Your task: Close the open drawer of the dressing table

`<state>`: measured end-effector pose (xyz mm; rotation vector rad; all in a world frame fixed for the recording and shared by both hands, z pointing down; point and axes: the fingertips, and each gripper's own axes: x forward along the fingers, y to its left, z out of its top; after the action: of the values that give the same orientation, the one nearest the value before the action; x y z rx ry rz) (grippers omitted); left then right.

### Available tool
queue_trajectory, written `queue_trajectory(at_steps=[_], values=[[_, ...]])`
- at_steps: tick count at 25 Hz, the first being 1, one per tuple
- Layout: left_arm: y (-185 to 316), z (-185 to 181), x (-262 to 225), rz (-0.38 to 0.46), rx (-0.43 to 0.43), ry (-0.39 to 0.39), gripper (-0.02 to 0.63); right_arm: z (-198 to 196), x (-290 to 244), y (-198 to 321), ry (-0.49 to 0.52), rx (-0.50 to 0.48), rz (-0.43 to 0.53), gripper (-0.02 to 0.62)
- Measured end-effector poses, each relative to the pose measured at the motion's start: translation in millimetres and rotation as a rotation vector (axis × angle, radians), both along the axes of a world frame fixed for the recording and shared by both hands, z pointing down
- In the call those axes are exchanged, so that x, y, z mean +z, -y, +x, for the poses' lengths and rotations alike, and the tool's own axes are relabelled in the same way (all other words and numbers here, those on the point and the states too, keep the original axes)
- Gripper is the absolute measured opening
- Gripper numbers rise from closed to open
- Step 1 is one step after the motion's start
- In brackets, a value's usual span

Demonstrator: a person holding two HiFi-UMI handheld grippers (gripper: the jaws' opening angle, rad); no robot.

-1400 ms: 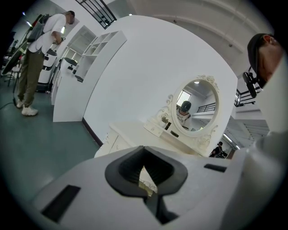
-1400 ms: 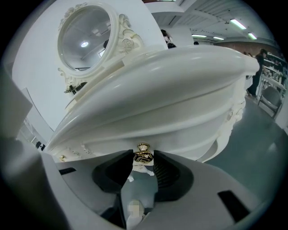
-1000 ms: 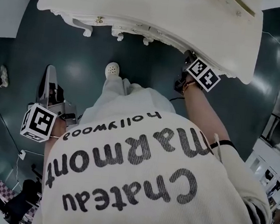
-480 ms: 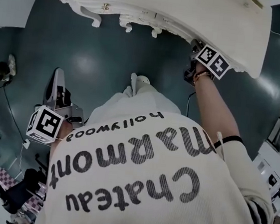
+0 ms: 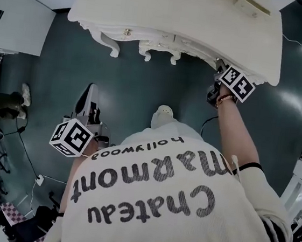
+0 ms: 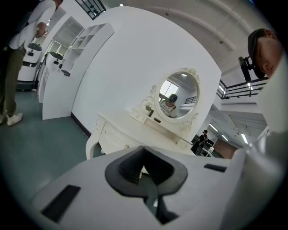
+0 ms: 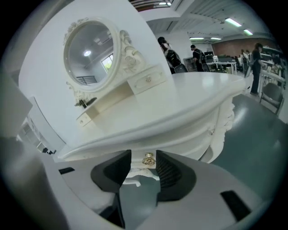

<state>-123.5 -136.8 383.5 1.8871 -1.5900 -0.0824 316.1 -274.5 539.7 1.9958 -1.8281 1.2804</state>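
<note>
We have the right gripper [image 7: 143,167] with its jaws just opened wide. The gold knob [image 7: 148,158] sits between the pads, neither pressing it. The drawer [image 7: 182,134] lies straight ahead, front right under the dressing table [image 5: 179,12] overhang. It looks flush, but we can't be sure. There's open floor [image 5: 143,90] behind us. The left gripper [image 6: 145,168] has its jaws together, empty, well apart from the table.

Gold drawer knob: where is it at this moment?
In the right gripper view, low centre: the gold knob sits on the front of the dressing table, between the right gripper's jaws, which have just been opening.
</note>
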Motion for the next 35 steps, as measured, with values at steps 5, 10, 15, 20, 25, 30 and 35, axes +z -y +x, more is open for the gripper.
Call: queue_trajectory(at_steps=[5,10,15,20,25,30,35], values=[[-5.7,6.2,-9.1,0.021,0.087,0.039,0.008,-27.9,-76.8,-30.1,0.064,0.015,0.199,0.106],[-13.7,13.2,-37.0,0.114,0.133,0.120,0.008,-73.6,-154.0,-64.2,0.083,-0.039,0.389,0.075],[-32.0,20.0,-69.4,0.220,0.181,0.111,0.008,-124.2,-222.6,-95.8,0.046,-0.166,0.541,0.051],[-62.8,16.3,-90.7,0.290,0.192,0.099,0.008,-159.5,-262.3,-133.7,0.023,-0.231,0.615,0.051],[-87.8,10.5,-94.7,0.318,0.203,0.077,0.008,-182.6,-270.8,-166.9,-0.020,-0.277,0.630,0.051],[-105.1,3.3,-95.3,0.317,0.206,0.083,0.008,-198.5,-271.2,-193.5,-0.050,-0.308,0.626,0.051],[-117.5,0.8,-93.3,0.316,0.215,0.081,0.008,-205.7,-266.6,-210.9,-0.072,-0.321,0.614,0.051]])
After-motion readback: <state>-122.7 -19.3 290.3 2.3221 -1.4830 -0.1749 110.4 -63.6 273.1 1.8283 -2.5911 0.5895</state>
